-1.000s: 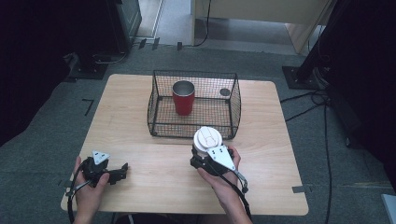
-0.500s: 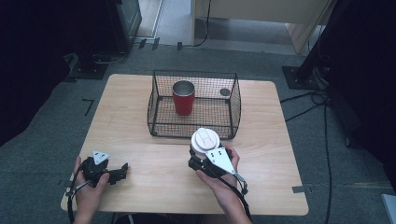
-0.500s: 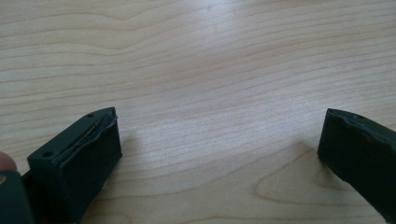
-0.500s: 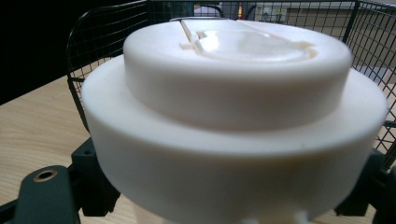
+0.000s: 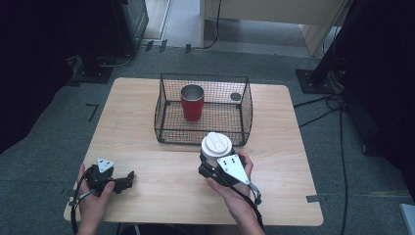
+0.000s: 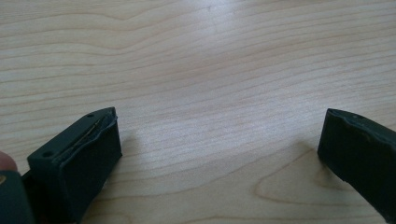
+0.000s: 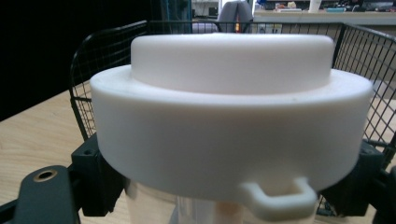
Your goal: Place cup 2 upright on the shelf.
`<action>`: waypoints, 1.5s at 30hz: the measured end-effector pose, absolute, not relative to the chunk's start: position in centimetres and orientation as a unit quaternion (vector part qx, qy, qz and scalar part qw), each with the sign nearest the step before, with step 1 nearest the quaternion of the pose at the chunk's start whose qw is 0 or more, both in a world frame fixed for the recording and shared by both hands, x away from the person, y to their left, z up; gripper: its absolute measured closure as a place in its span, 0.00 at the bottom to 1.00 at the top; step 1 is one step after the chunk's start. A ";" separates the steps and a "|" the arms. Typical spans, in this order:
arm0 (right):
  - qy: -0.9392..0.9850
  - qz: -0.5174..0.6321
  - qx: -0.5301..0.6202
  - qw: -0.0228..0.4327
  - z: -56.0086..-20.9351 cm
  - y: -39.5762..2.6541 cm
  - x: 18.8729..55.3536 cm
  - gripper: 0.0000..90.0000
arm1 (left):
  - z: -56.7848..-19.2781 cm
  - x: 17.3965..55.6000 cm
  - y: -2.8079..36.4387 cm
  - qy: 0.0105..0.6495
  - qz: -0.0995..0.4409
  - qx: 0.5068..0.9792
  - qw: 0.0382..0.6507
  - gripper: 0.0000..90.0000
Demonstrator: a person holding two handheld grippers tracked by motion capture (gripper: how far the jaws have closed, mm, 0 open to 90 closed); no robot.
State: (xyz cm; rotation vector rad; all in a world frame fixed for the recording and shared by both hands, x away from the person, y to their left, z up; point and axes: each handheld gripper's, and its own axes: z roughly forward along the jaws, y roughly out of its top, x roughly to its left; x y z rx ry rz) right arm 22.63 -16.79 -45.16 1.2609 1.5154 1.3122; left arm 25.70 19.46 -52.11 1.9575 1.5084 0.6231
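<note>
Bench of pale wood holds a wire basket with a red cup standing inside. Just in front of the basket, the right claw grips a white-lidded cup below its lid. The left claw rests near the front left corner, jaws wide apart.

Left tool agape, right tool clamped.

black tools, grey plates, seemingly bare forearms
</note>
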 end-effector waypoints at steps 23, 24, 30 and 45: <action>0.569 0.540 0.473 0.401 -41.8 -16.7 23.6 0.18 | -52.1 25.7 19.5 0.566 0.234 0.734 0.293 0.00; 0.568 0.541 0.471 0.403 -41.4 -16.7 23.7 0.18 | -52.1 25.7 19.5 0.566 0.234 0.734 0.293 0.00; 0.562 0.548 0.468 0.406 -40.4 -16.6 24.2 0.18 | -52.1 25.7 19.5 0.566 0.234 0.735 0.292 0.00; 0.556 0.547 0.454 0.430 -37.8 -16.0 26.3 0.17 | -52.1 25.7 19.5 0.566 0.234 0.735 0.291 0.00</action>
